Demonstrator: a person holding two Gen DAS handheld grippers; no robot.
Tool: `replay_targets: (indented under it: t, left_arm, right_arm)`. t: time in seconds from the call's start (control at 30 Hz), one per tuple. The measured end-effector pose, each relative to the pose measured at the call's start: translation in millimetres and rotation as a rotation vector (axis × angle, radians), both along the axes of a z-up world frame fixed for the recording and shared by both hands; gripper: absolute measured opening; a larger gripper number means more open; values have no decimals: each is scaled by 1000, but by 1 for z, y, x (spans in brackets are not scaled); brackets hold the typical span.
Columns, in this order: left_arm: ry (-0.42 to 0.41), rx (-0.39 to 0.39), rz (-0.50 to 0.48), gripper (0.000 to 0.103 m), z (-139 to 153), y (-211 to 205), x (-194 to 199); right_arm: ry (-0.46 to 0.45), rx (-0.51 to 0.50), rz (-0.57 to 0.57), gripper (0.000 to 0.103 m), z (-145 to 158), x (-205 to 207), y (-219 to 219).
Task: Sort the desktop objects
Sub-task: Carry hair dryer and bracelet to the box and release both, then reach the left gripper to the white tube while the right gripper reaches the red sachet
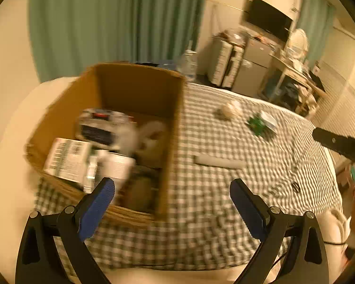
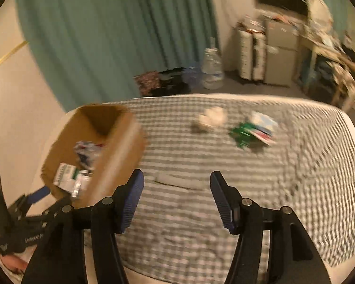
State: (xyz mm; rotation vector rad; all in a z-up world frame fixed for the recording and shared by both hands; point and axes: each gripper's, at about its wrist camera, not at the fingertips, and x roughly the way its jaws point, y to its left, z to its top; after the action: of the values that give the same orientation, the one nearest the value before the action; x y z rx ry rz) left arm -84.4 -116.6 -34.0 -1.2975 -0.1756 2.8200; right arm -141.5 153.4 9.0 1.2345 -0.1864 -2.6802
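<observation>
A bed covered in a grey-and-white checked cloth carries everything here; there is no desk in view. Both frames are blurred.

A brown cardboard box sits at the bed's left edge, open at the top. It already holds several items: a white packet printed in green, a crumpled dark-and-white wrapper, a white cylinder and something pale and rounded that cannot be identified.

The left tool hovers at the box's near right corner, its blue-padded fingers spread wide and holding nothing. The right tool hovers above the middle of the bed's near side, also wide apart and empty.

Left to sort, out on the cloth: a flat grey bar lying just beyond the right tool's fingertips, between them in the right wrist view; a pale crumpled wad towards the far edge; and beside it, to the right, a green item lying against some white cards or packets. A thin dark cord trails near the right edge.

The sorting looks partly done, and the moment reads as a reach for the next piece. The grey bar is the likeliest pick for the right tool. Because it lies flat, the fingers would need to come down on either side of its narrow width and close before carrying it left to the box.
</observation>
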Motion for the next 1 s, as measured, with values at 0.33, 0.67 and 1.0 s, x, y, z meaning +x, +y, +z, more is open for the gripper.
replay_targets:
  t: [0.33,0.67,1.0]
  left_arm:
    - [-21,-138,-162,103,-51,106,-29]
    - [-48,-290,-232,103,-105,123,-83]
    - [-54,-392,-373,103,-151,135,-141]
  right_arm:
    - [-37,-28,-228,63,-65,3,121]
    - [-25,-62,-143,63,-112,-57,123]
    - [-55,65,-61,63,-141,-153,108]
